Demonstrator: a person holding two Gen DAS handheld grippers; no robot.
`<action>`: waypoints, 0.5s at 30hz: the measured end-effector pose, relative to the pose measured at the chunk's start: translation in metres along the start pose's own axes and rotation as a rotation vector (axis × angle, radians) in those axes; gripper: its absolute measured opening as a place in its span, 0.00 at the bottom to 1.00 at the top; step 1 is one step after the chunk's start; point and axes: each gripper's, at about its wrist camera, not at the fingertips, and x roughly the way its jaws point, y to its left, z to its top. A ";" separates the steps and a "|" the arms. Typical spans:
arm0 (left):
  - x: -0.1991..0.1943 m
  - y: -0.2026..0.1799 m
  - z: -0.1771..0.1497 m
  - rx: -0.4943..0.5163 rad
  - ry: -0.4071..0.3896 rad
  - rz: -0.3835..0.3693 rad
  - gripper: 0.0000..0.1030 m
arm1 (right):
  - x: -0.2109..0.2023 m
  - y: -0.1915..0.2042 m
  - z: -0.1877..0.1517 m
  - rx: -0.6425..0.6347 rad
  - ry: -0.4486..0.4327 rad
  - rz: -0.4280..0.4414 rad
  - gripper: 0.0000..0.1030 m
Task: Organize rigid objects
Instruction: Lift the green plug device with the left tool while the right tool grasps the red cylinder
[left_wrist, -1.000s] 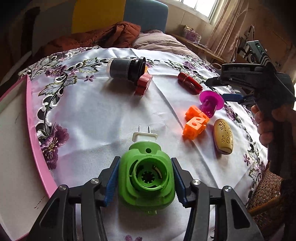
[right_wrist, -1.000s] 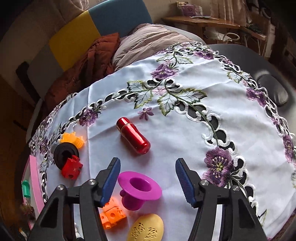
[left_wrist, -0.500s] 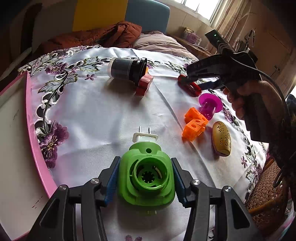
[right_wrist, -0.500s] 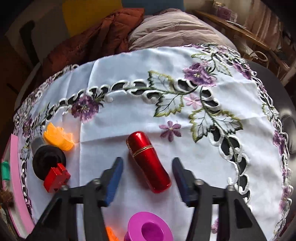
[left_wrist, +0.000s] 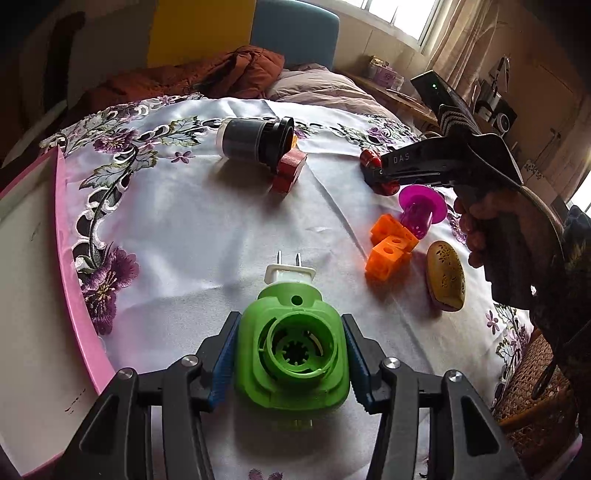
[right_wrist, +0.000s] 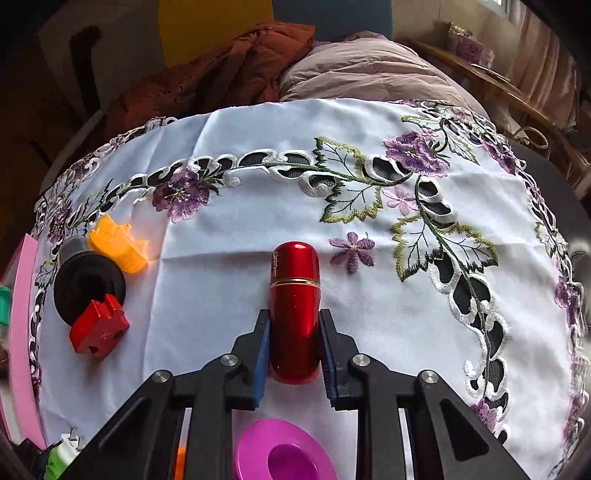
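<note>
1. White cloth (right_wrist: 229, 295) with purple embroidered flowers covers the table, and all the small things lie on it.
2. Left gripper (left_wrist: 291, 354) pinches a green plug-in (left_wrist: 291, 350) between its blue pads, white prongs pointing away, down near the cloth's near edge.
3. Right gripper (right_wrist: 293, 347) is clamped on the sides of a red capsule (right_wrist: 294, 306), which lies on the cloth pointing away from the hand; a person's hand (left_wrist: 491, 229) grips the tool's handle.
4. Just behind that gripper sits a magenta cup (left_wrist: 421, 208), flange up, with orange cubes (left_wrist: 389, 251) touching it and a tan oval (left_wrist: 446, 275) just beside them.
5. Farther off, a black cylinder (left_wrist: 255, 140) lies on its side, with a red block (right_wrist: 99, 326) against its mouth and an orange crown (right_wrist: 118, 243) behind it.
6. Along the left edge of the table runs a pink-rimmed board (left_wrist: 70, 258).
</note>
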 end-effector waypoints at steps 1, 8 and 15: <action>0.000 0.000 0.000 0.002 0.000 0.003 0.51 | 0.000 0.002 0.000 -0.011 -0.004 -0.008 0.24; -0.003 -0.003 -0.001 0.017 -0.006 0.018 0.51 | 0.000 0.004 -0.003 -0.040 -0.027 -0.019 0.24; -0.040 0.009 0.000 -0.035 -0.061 -0.050 0.51 | 0.000 0.005 -0.005 -0.060 -0.039 -0.025 0.24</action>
